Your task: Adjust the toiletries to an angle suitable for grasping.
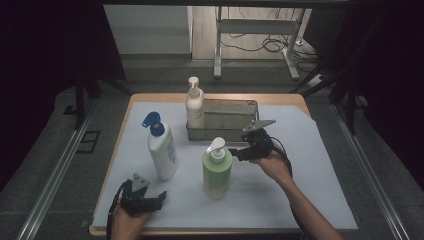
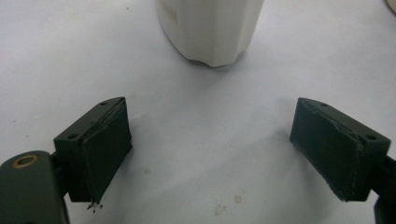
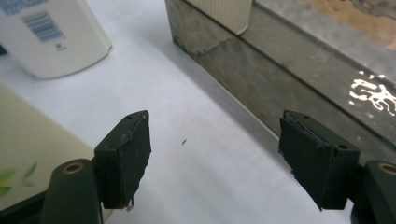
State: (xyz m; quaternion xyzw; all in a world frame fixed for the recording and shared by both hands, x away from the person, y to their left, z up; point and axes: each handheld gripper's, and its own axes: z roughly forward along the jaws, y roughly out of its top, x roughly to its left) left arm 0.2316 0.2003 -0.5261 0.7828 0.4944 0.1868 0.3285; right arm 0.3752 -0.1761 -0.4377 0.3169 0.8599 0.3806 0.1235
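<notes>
Three pump bottles stand on the white sheet: a white one with a blue pump (image 1: pixel 162 147), a green one with a white pump (image 1: pixel 217 172), and a cream one (image 1: pixel 195 105) inside the metal tray (image 1: pixel 235 117). My right gripper (image 1: pixel 235 151) hovers just right of the green bottle's pump, open, with nothing between its pads (image 3: pixel 128 158). Its own view shows the gripper (image 3: pixel 215 163), the tray wall (image 3: pixel 280 88), the white bottle (image 3: pixel 51 37) and the green bottle (image 3: pixel 32 144) at the left edge. My left gripper (image 1: pixel 157 197) rests near the front edge, open (image 2: pixel 215 149), facing the white bottle's base (image 2: pixel 210 28).
The wooden table (image 1: pixel 150 97) carries the white sheet (image 1: pixel 310 190), with open room at its right and front right. Beyond the table stand a metal frame (image 1: pixel 255 30) and floor cables (image 1: pixel 272 46). Dark curtains (image 1: pixel 45 60) flank both sides.
</notes>
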